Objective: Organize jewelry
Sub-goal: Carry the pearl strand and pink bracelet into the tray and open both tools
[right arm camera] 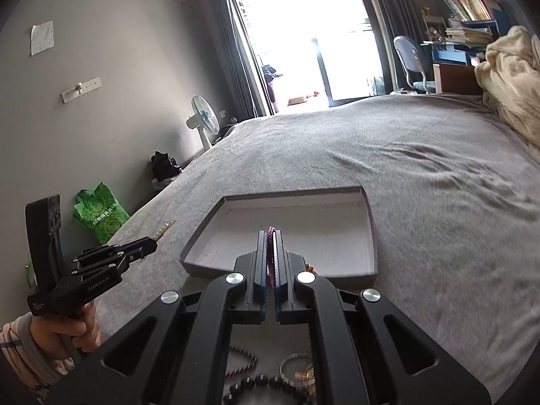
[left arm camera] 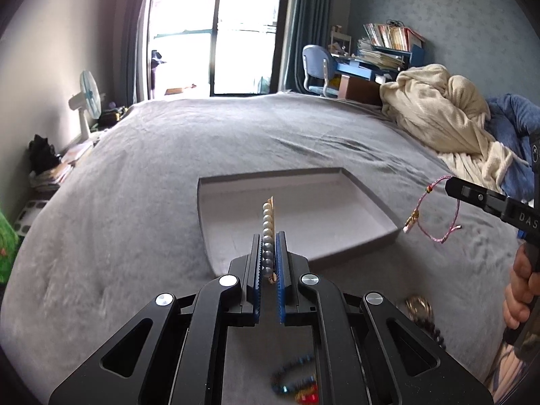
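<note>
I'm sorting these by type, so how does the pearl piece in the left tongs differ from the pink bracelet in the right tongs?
The pearl strand is a stiff-looking row of round white beads; the pink bracelet is a thin cord loop with a small gold charm. The strand lies straight along the left tongs, over the grey tray; the bracelet dangles from the right tongs. Both are clamped and held above the bed.

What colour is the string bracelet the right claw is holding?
Pink, with a small gold charm; the bracelet shows best in the left wrist view, hanging from the right claw.
</note>
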